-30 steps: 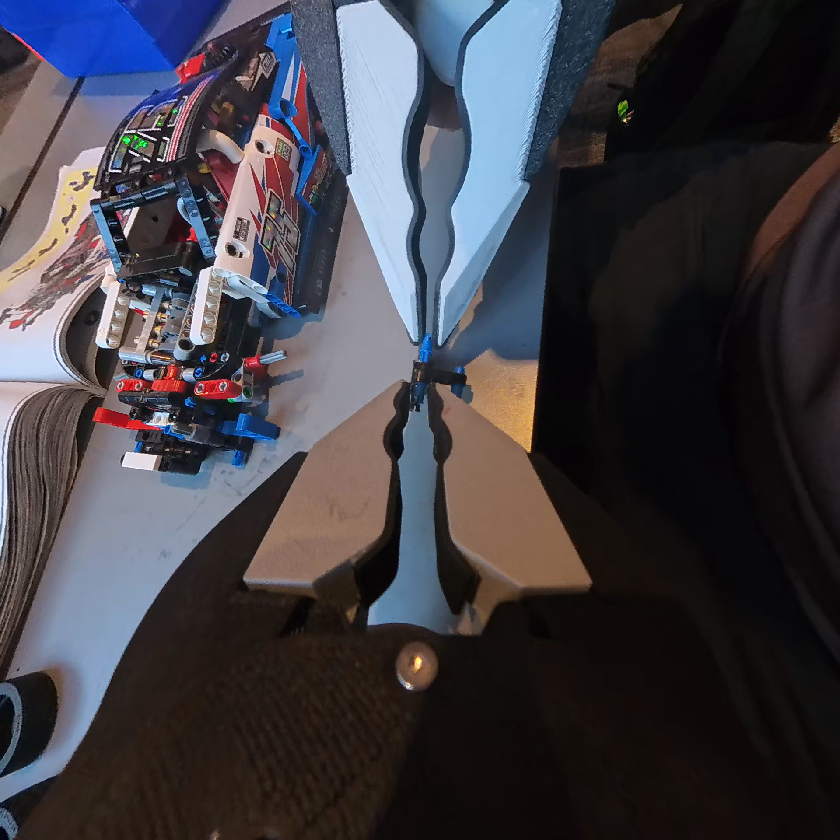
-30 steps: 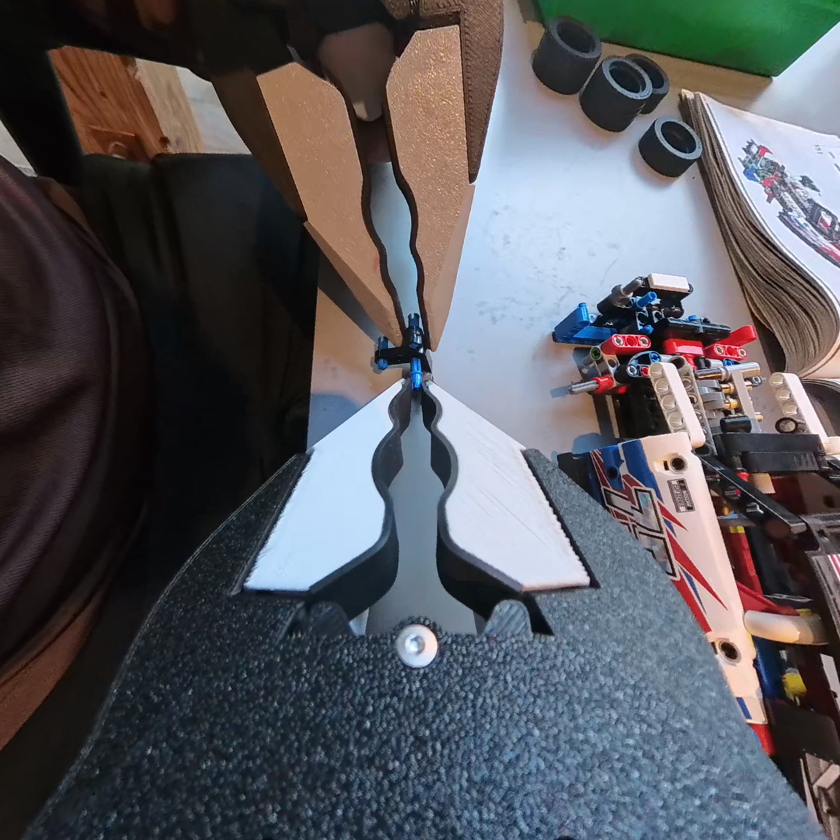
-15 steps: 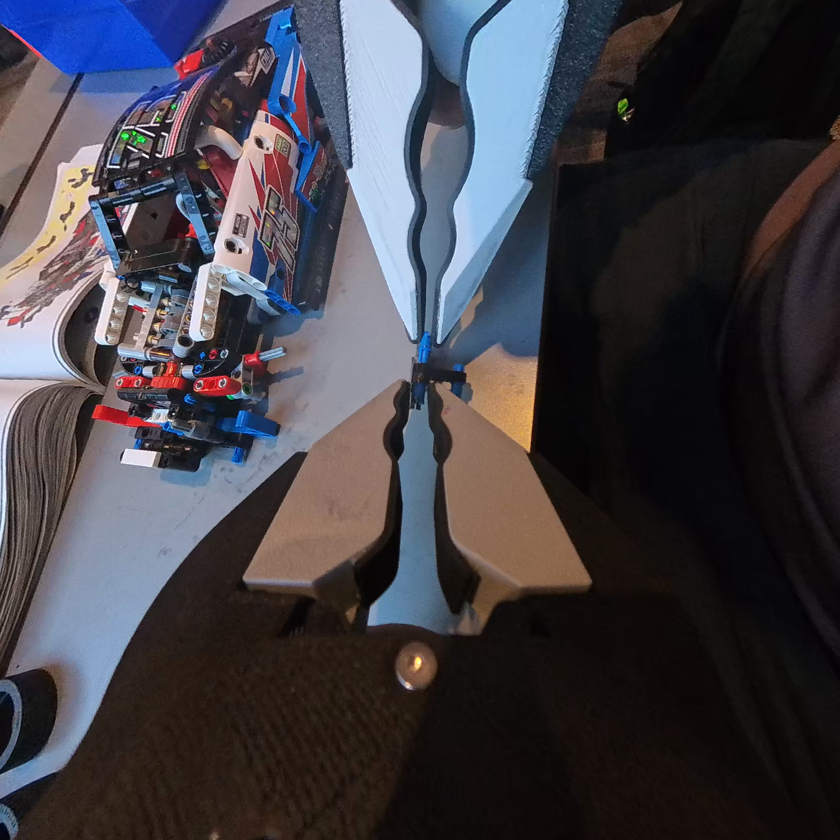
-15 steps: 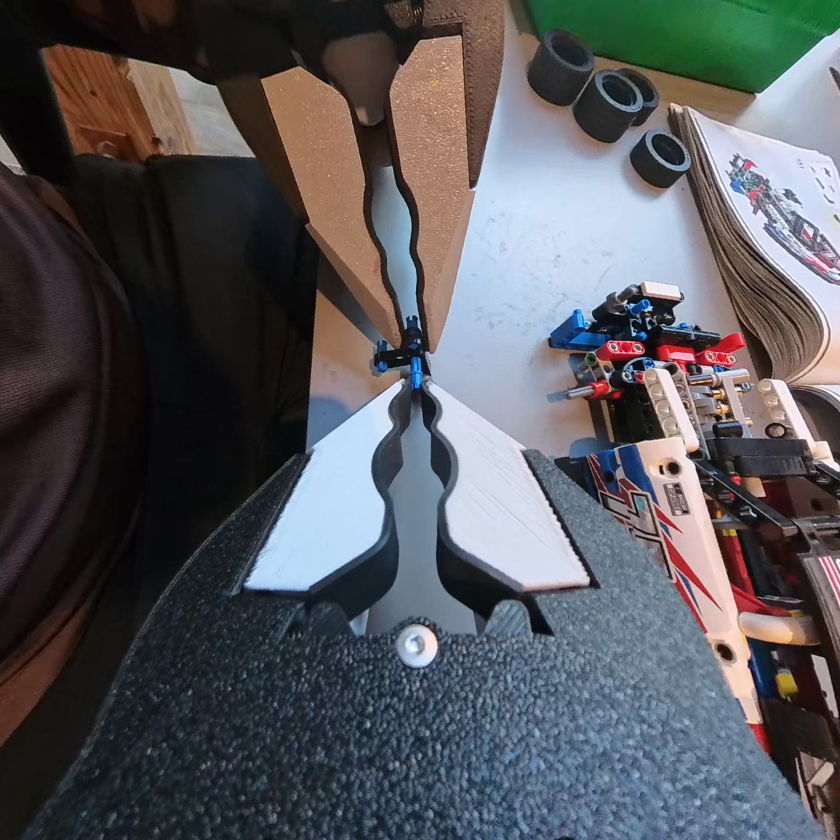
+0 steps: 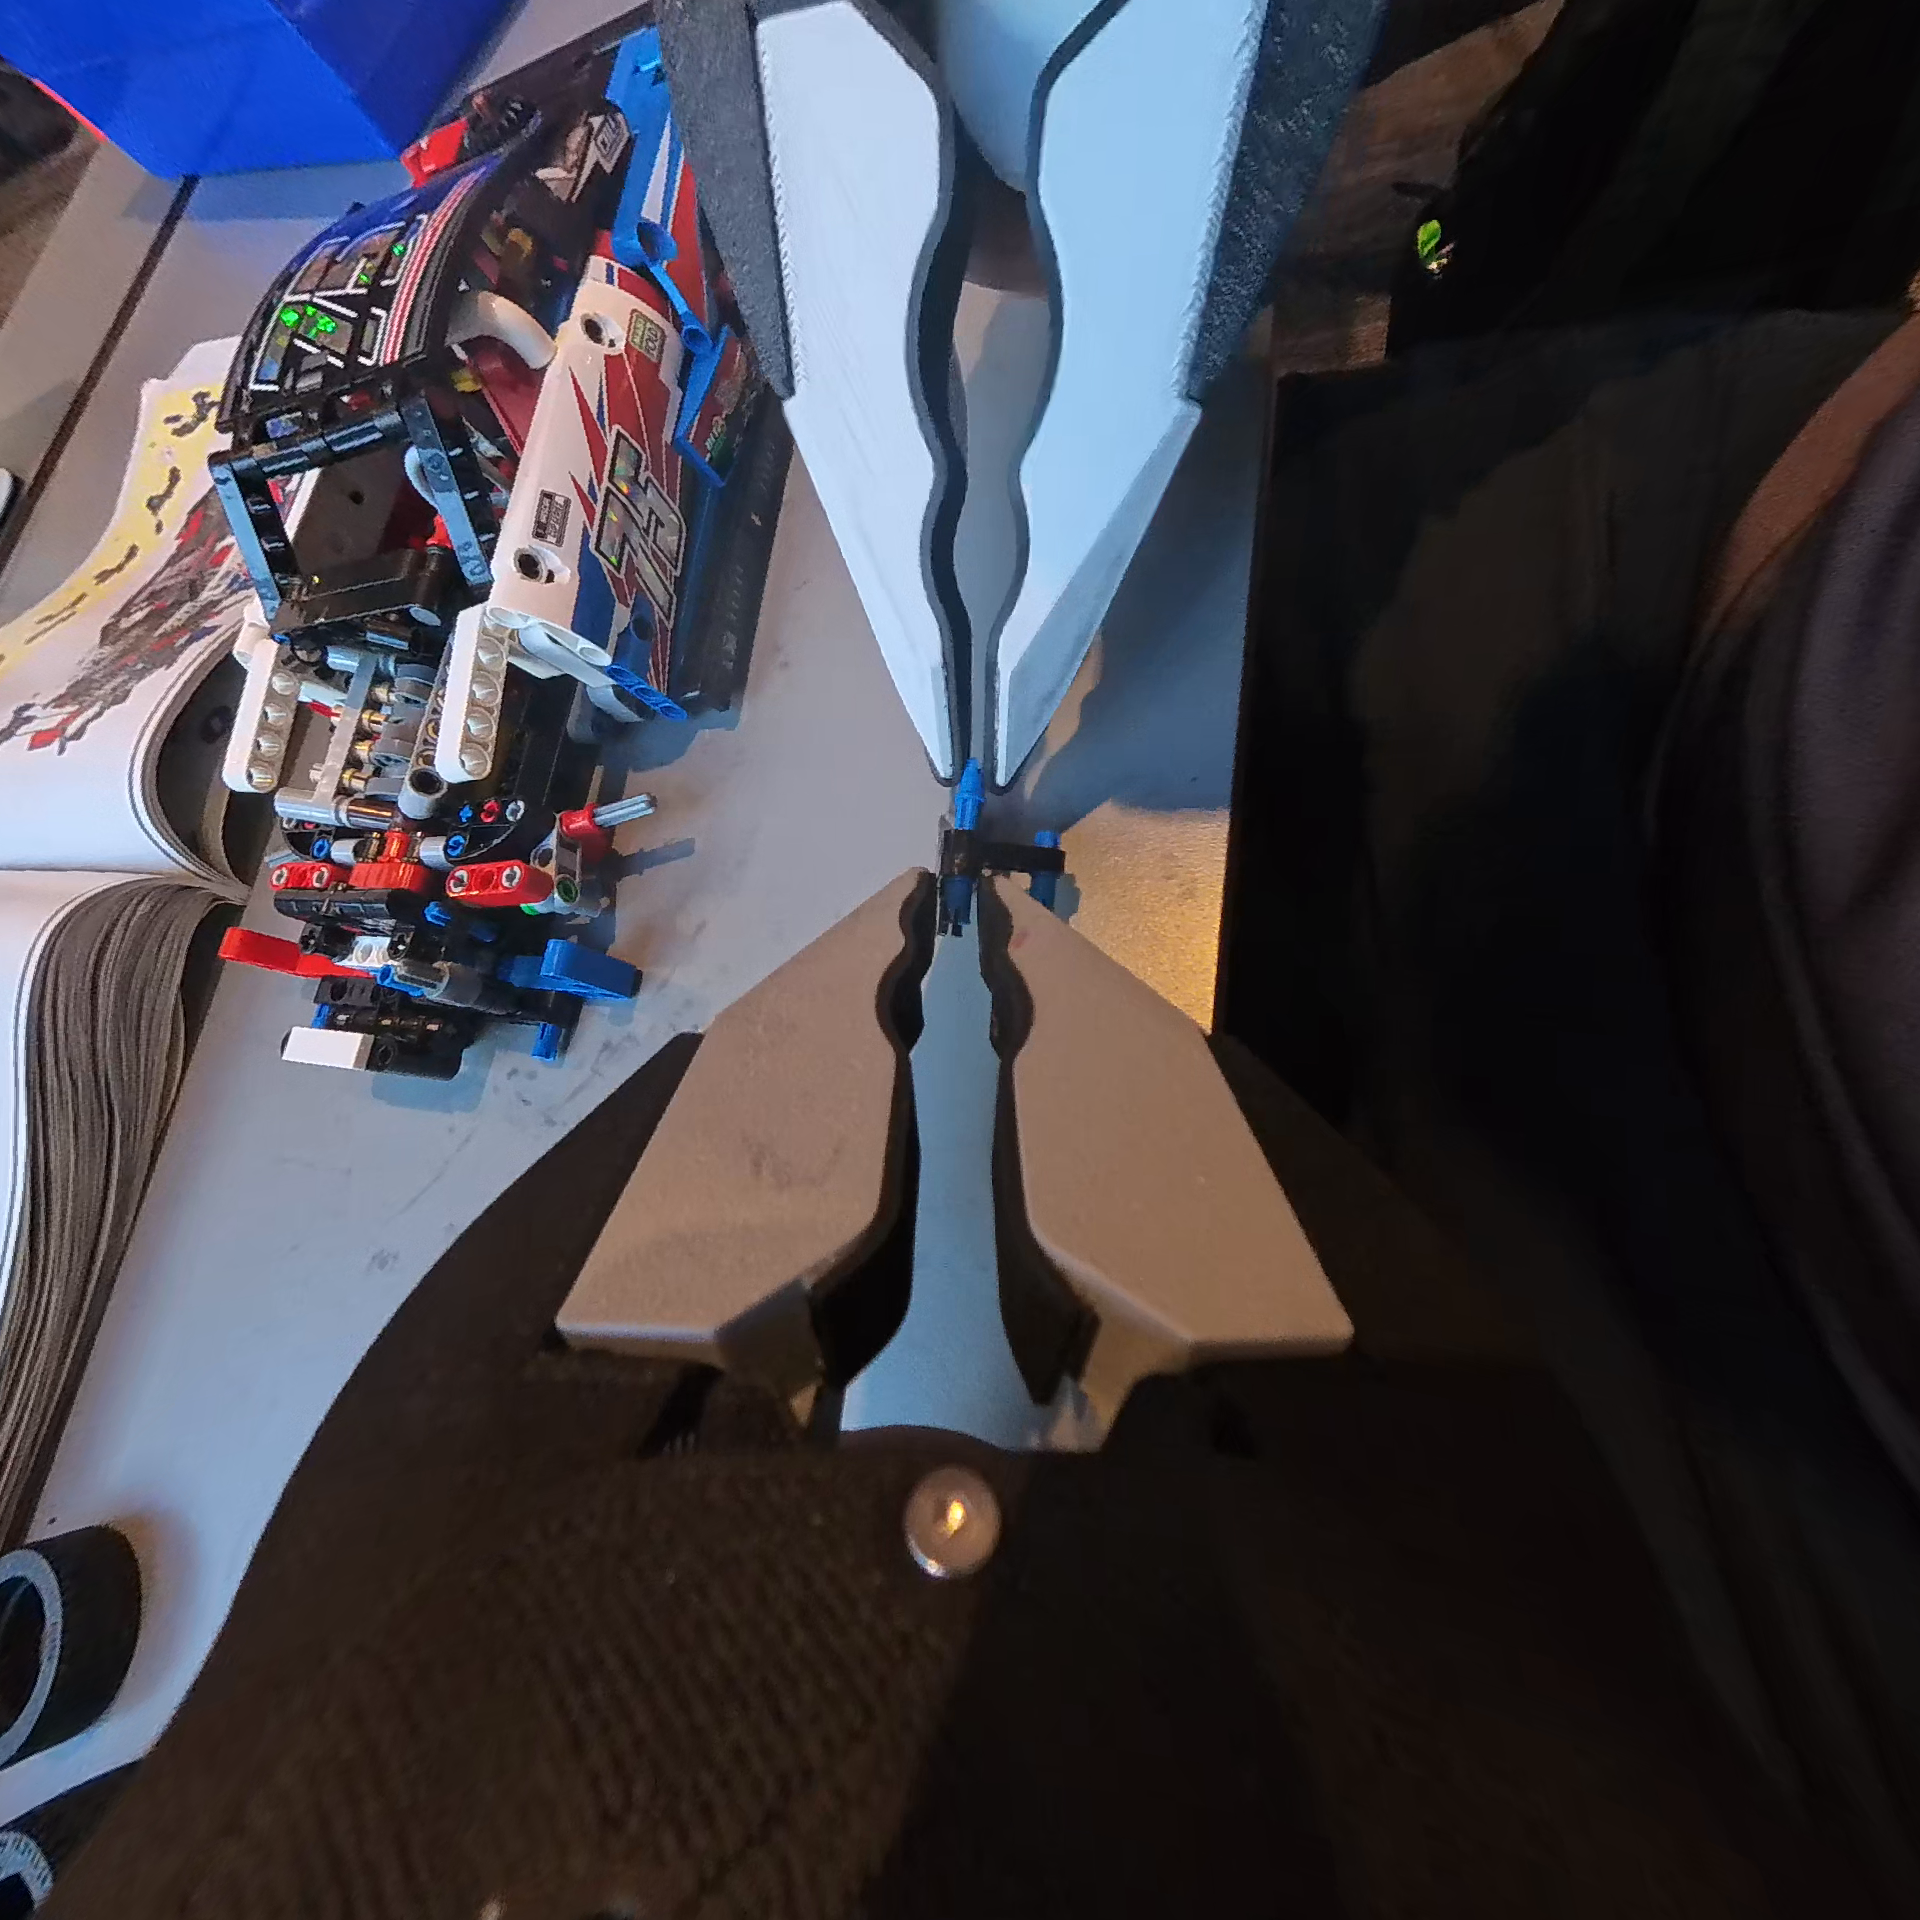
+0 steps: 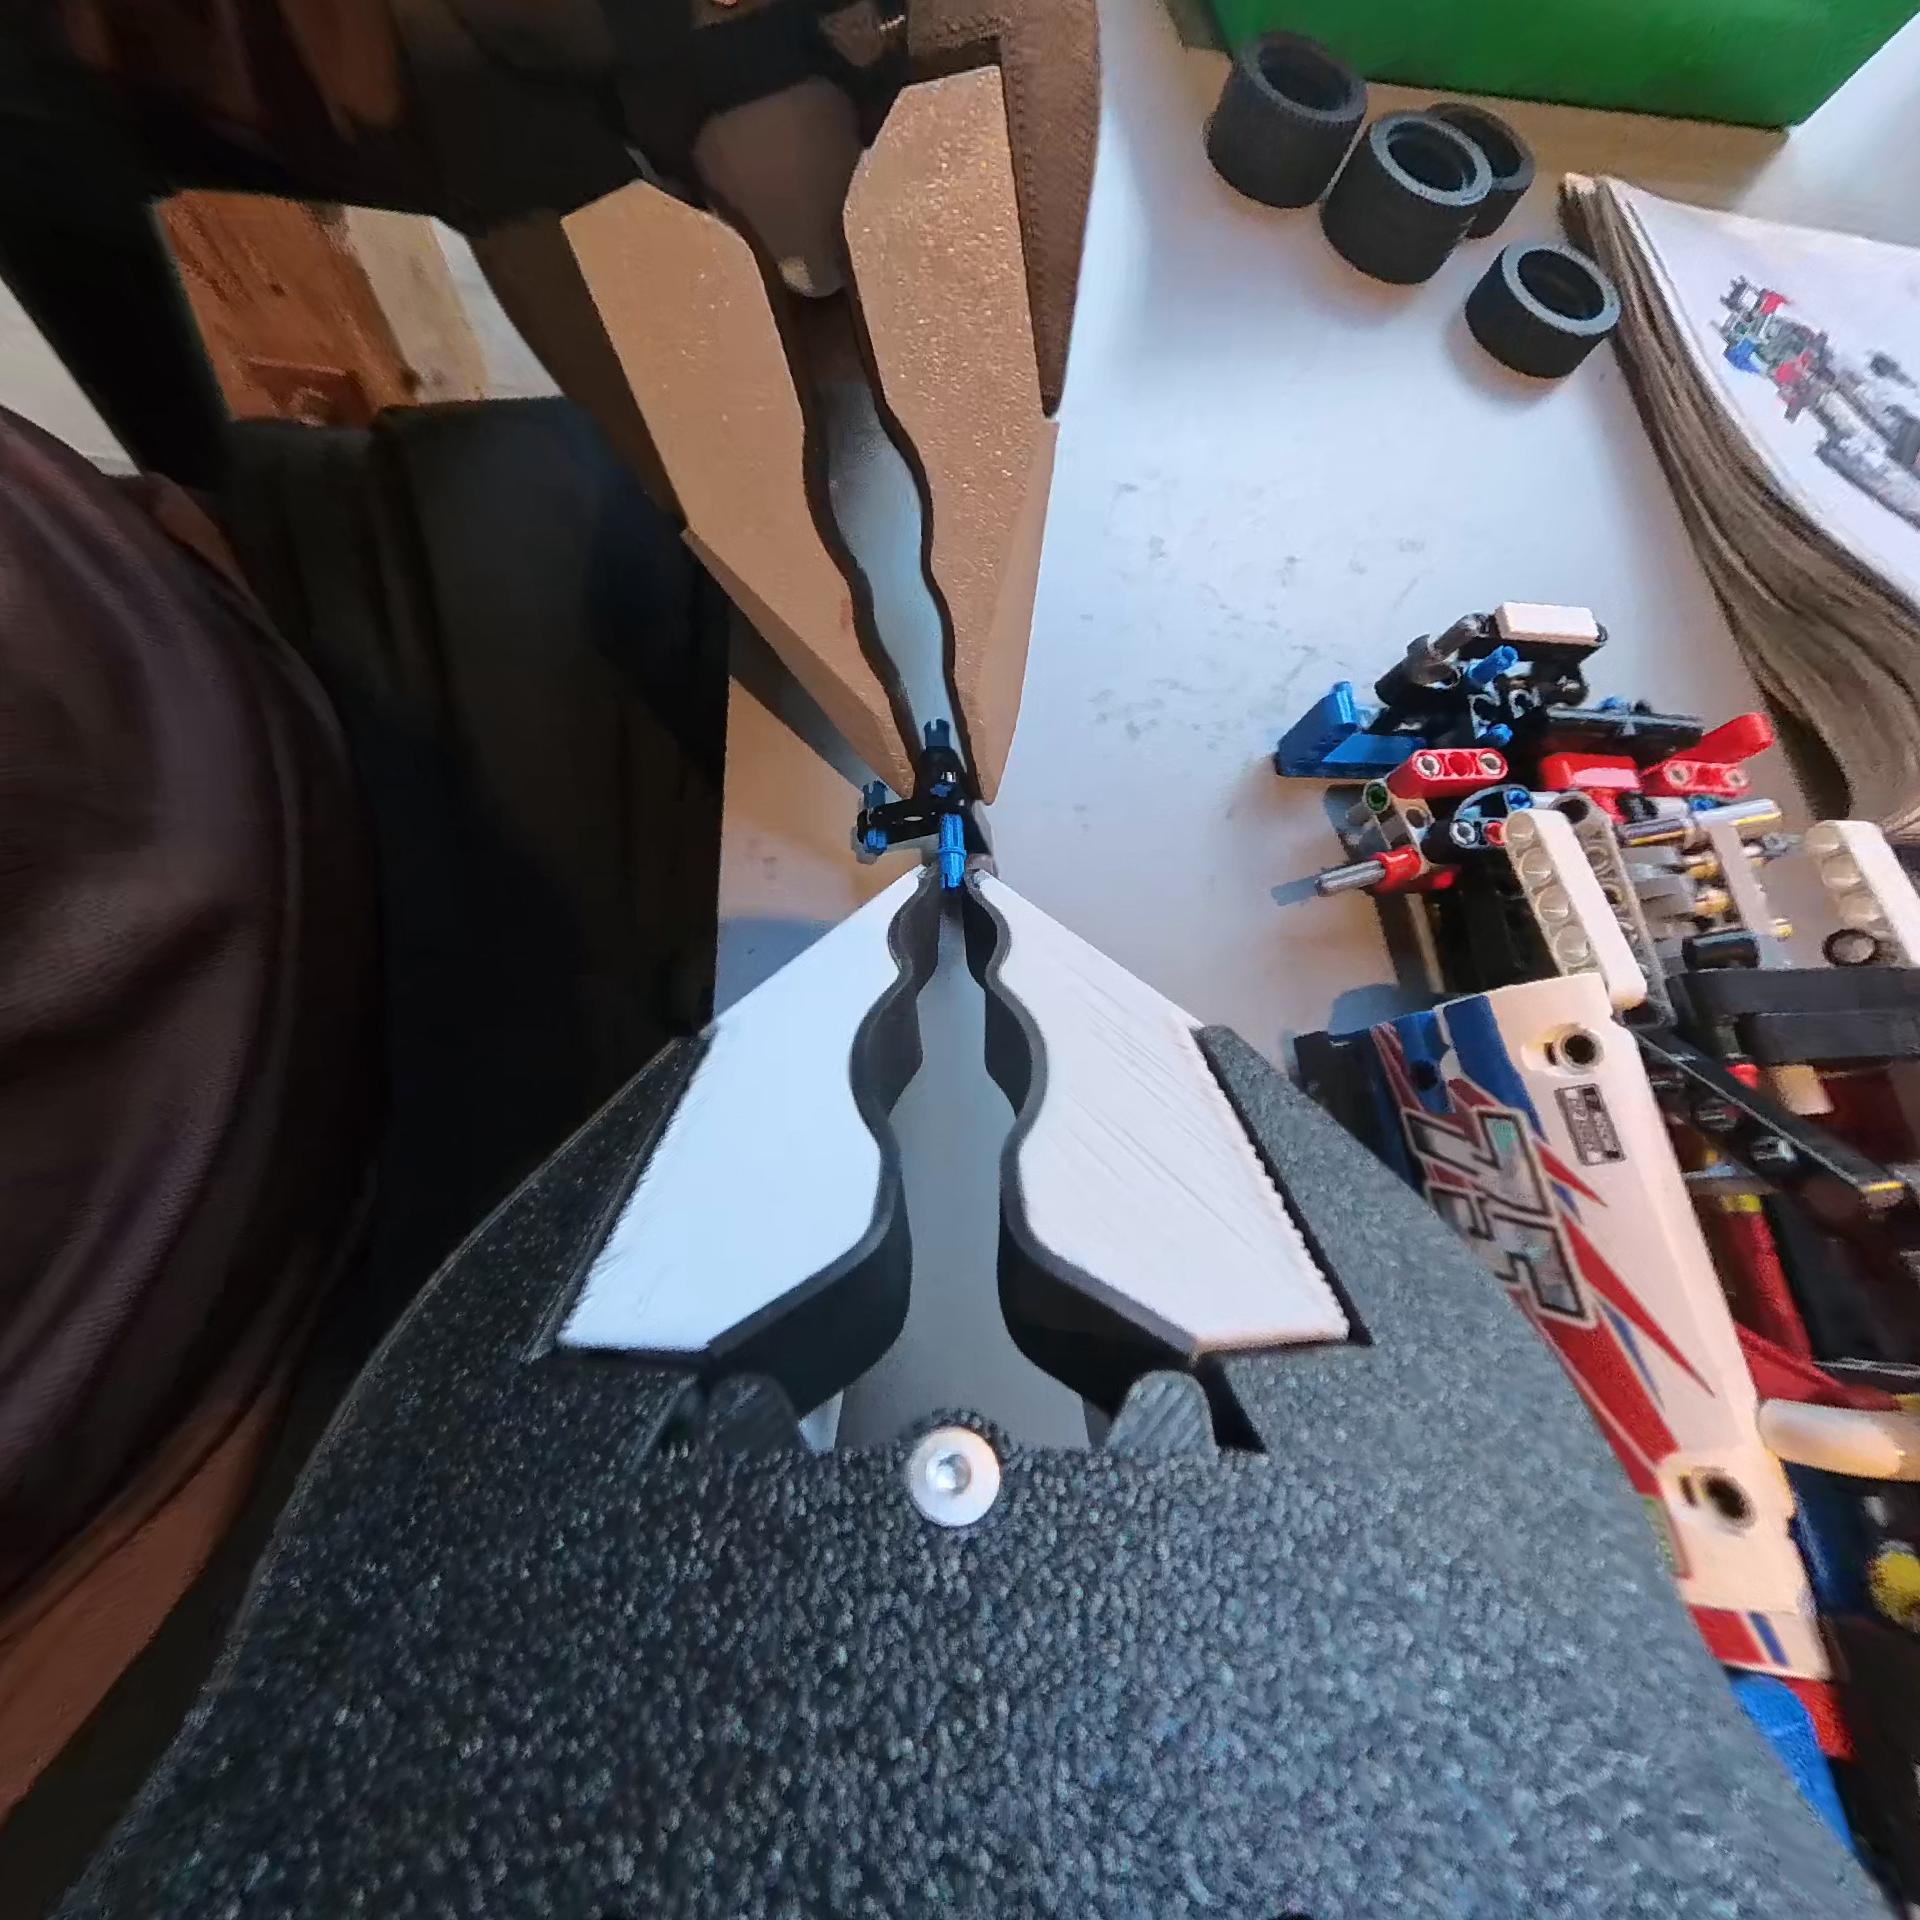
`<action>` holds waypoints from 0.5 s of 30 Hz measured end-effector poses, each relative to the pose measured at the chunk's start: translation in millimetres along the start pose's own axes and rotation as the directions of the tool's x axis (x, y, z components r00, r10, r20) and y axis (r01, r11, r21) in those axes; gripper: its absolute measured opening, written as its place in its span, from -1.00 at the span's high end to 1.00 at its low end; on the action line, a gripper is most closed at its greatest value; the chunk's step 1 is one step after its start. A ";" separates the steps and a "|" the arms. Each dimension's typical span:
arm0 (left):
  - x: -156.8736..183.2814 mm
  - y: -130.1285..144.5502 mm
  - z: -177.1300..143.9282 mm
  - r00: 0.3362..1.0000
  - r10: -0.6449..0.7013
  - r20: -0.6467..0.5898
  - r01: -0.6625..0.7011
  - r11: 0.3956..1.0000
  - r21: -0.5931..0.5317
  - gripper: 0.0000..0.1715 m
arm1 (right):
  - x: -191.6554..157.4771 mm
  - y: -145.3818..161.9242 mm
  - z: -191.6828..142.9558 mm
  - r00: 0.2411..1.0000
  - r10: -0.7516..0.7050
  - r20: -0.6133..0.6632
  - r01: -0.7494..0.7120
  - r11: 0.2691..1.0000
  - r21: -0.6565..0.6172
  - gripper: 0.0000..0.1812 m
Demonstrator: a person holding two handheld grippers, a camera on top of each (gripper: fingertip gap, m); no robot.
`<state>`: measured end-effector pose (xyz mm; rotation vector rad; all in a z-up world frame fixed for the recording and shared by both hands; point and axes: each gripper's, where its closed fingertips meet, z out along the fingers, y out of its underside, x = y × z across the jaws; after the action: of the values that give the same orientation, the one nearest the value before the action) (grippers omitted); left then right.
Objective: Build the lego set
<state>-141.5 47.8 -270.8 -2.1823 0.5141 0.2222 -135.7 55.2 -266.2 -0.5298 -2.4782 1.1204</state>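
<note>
A small black connector (image 5: 1000,856) with blue pins hangs in the air over the table's near edge, between my two grippers. My left gripper (image 5: 957,896), with grey fingers, is shut on the connector's end. My right gripper (image 6: 951,881), with white fingers, meets it tip to tip and is shut on a blue pin (image 6: 950,840) that sits in the connector (image 6: 923,802). The right gripper (image 5: 972,774) comes in from the top of the left wrist view, and the left gripper (image 6: 940,771) from the top of the right wrist view. The part-built race car (image 5: 499,582) lies on the white table (image 5: 312,1195), also in the right wrist view (image 6: 1558,987).
An open instruction booklet (image 5: 83,790) (image 6: 1808,436) lies beyond the car. Several black tyres (image 6: 1392,177) stand before a green box (image 6: 1558,42). A blue box (image 5: 208,73) is at the far end. A person in dark clothes (image 5: 1662,935) sits at the table edge. Less than 4 cm separates the two grippers' tips.
Both grippers stay shut, tip to tip on the connector and pin. They have drifted slightly together over the table. Nothing was let go.
</note>
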 end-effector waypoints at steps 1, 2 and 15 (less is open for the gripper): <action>0.1 0.0 0.0 1.000 0.002 0.002 -0.002 1.000 0.000 0.95 | -0.2 0.0 0.1 1.000 0.026 0.013 -0.026 1.000 0.002 0.96; 0.0 0.0 -0.1 1.000 0.005 0.005 -0.005 1.000 0.000 0.95 | -0.3 -0.1 0.0 0.998 0.055 0.028 -0.055 0.998 0.006 0.96; 1.1 -0.5 0.5 0.997 0.040 0.059 -0.039 0.999 -0.015 0.94 | -0.8 -1.1 0.0 0.947 0.288 0.144 -0.292 0.956 0.004 0.96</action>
<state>-140.3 48.1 -271.1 -2.1732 0.5240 0.3120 -135.2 54.3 -265.5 -0.8582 -2.5610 1.3406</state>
